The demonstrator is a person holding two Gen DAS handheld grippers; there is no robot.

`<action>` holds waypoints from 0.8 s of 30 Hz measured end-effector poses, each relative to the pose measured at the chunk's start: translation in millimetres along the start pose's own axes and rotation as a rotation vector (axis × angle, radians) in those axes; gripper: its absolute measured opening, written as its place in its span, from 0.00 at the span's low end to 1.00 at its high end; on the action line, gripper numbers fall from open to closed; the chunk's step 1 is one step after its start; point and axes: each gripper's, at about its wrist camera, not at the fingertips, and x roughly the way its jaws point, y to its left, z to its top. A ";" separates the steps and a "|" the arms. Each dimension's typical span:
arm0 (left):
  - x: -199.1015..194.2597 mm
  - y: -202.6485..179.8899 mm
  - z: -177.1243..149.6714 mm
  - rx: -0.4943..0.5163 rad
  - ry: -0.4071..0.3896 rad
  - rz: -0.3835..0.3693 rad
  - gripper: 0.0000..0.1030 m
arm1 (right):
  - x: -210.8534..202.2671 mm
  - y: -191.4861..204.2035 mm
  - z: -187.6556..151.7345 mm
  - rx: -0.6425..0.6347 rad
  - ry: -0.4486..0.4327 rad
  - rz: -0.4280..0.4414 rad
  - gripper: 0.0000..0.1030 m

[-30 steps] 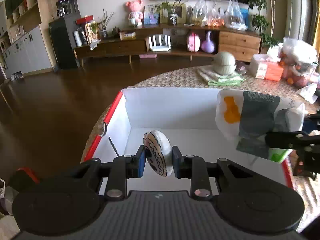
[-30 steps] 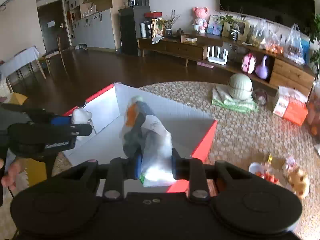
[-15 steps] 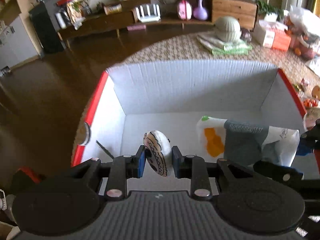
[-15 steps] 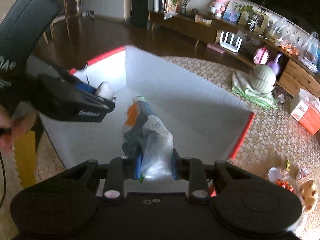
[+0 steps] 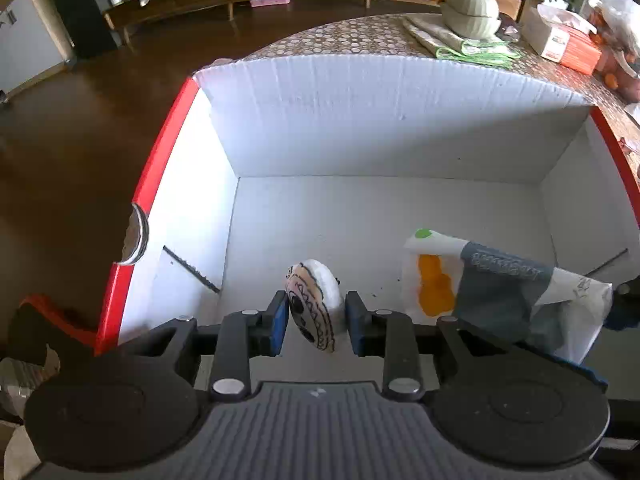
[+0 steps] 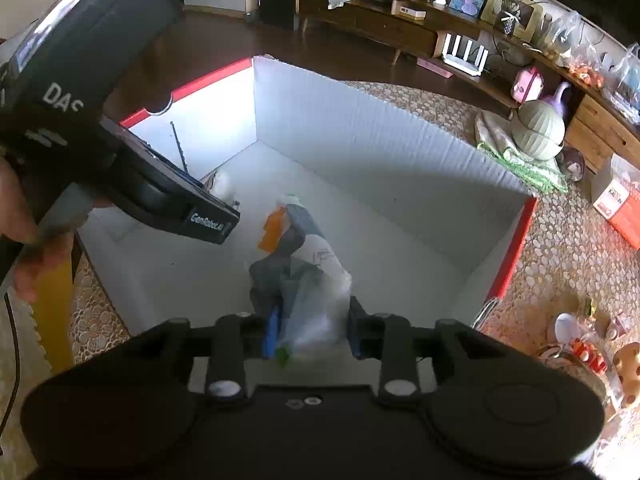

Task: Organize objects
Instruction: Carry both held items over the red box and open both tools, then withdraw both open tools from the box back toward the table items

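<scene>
Both grippers reach down into a white cardboard box (image 5: 400, 120) with red rims, which stands on a table covered by a patterned cloth (image 6: 560, 248). The left gripper (image 5: 316, 318) is clenched on a small round white toy (image 5: 314, 304) with black line drawing on its face; the toy sits between the blue pads (image 5: 279, 320), held on edge and low over the box floor near the left wall. Whether it touches the floor cannot be told. The right gripper (image 6: 310, 332) grasps a crumpled plastic packet (image 6: 304, 272) printed in grey, white and orange with a green spot at its tip. In the left wrist view that packet (image 5: 500, 292) lies tilted over the right part of the box floor, its far end low near the bottom, well apart from the toy. In the right wrist view the left gripper's dark body (image 6: 120, 140) crosses the left side of the frame, with part of a hand (image 6: 24, 240) holding its handle. Beyond the box, on the table, a pale green ribbed pot (image 5: 472, 10) rests on a folded cloth (image 5: 468, 46), beside an orange and white carton (image 5: 560, 42).
</scene>
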 end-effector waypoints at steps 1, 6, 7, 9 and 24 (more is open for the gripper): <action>-1.1 1.6 -1.0 -0.008 -0.002 0.000 0.30 | -1.2 0.4 -0.1 -0.001 -0.005 -0.001 0.37; -9.5 6.9 -2.7 -0.053 -0.038 0.004 0.65 | -11.0 -0.6 -0.6 -0.004 -0.039 -0.015 0.53; -12.1 7.1 -3.2 -0.058 -0.050 0.005 0.65 | -13.6 -1.6 -0.8 -0.003 -0.046 -0.012 0.55; -18.3 7.6 -3.4 -0.068 -0.067 -0.001 0.65 | -20.4 -3.7 -1.8 0.001 -0.058 -0.006 0.56; -77.5 -5.3 -34.0 -0.119 -0.174 0.008 0.65 | -83.3 -20.6 -22.7 0.058 -0.161 0.052 0.65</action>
